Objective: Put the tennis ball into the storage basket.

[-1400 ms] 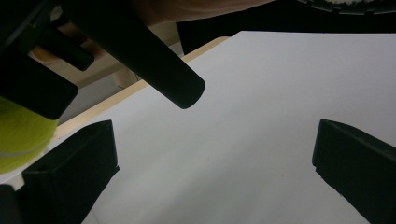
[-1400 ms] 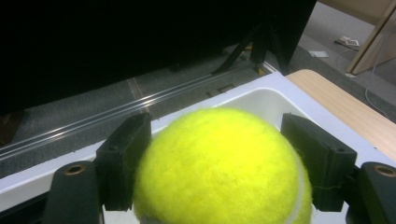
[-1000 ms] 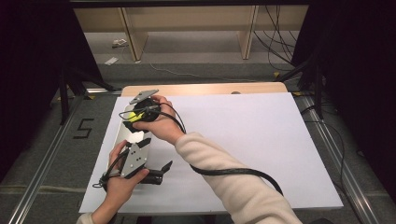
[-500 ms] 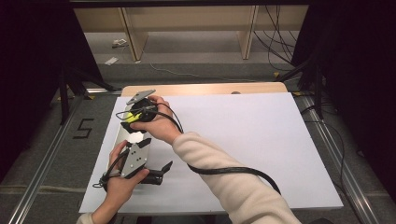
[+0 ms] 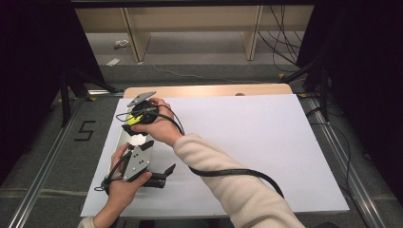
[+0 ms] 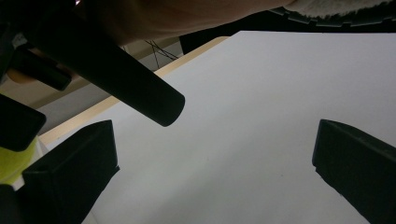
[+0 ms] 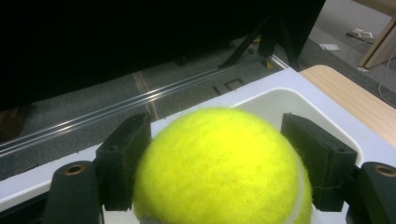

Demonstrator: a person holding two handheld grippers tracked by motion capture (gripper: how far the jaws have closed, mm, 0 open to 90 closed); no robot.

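Right claw (image 7: 217, 163) sits over the near-left part of the white-topped surface (image 5: 247, 142), and between its two black jaws is a fuzzy yellow-green tennis ball (image 7: 219, 168). The jaws stand on either side of the ball, the left one touching the felt; whether the right one presses the ball I cannot tell. Under the ball lies a white shallow tray (image 7: 275, 105) with a raised rim, and the ball is above its hollow. In the high view the right hand (image 5: 159, 124) wraps the gripper body, the ball a small yellow patch (image 5: 129, 119) beneath it, a black cable (image 5: 228, 172) looping away along the cream sleeve (image 5: 223, 180).

Left claw (image 6: 215, 177) is spread wide, its jaws well apart with bare white surface between them and nothing held. It lies low near the surface's front edge, held by the left hand (image 5: 121, 185), just behind the right gripper. The tray's pale edge (image 5: 124, 137) shows between the two grippers.
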